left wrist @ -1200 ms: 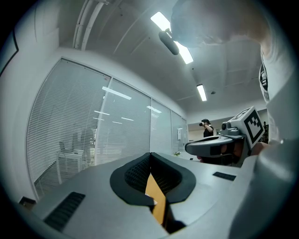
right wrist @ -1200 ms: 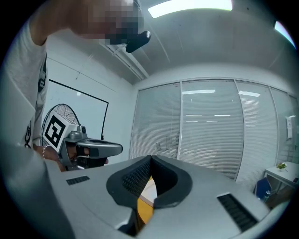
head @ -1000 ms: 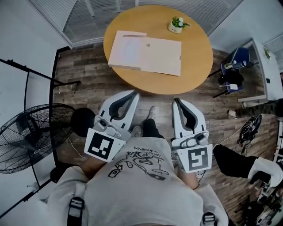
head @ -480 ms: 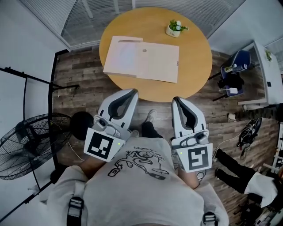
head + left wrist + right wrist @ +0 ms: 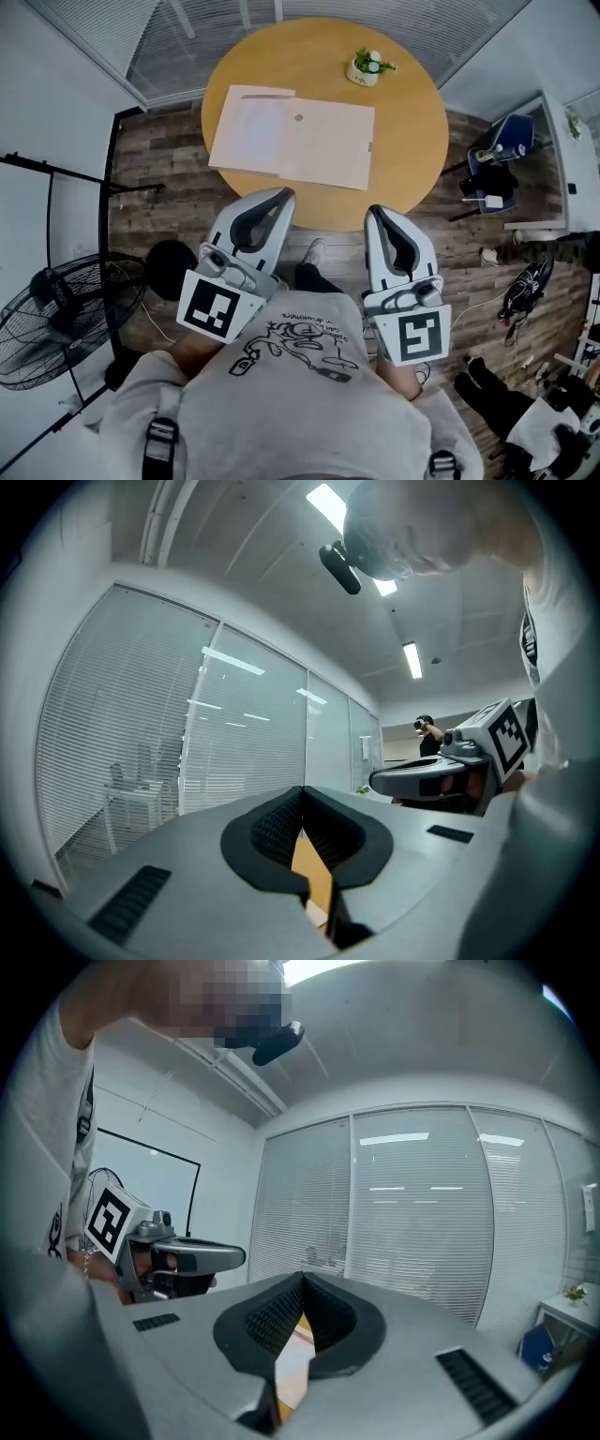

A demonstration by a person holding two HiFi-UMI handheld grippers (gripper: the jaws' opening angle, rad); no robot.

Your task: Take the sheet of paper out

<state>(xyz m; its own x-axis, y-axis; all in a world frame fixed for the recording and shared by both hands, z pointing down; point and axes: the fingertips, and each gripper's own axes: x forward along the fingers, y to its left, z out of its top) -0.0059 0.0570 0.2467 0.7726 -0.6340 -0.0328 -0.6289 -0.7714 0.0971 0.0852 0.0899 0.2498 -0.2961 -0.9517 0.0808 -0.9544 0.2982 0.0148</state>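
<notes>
On the round wooden table (image 5: 412,122) lies a flat beige folder (image 5: 323,148), with a white sheet of paper (image 5: 246,131) showing at its left end. My left gripper (image 5: 281,195) and right gripper (image 5: 375,214) are held level in front of my chest, short of the table's near edge. Both are shut with nothing between the jaws. In the left gripper view the left gripper (image 5: 302,789) has its tips together, with a strip of table (image 5: 314,869) behind them. The right gripper view shows the right gripper (image 5: 303,1277) the same way.
A small potted plant (image 5: 367,66) stands at the table's far side. A floor fan (image 5: 56,319) stands at my left and a blue chair (image 5: 497,150) with clutter to the right of the table. Another person (image 5: 525,412) crouches at the lower right. Blinds cover the glass wall (image 5: 187,37) behind the table.
The table and folder have drawn closer to both grippers as I walk toward them. The fan has slid left and back in the view. Both grippers keep their pose, shut.
</notes>
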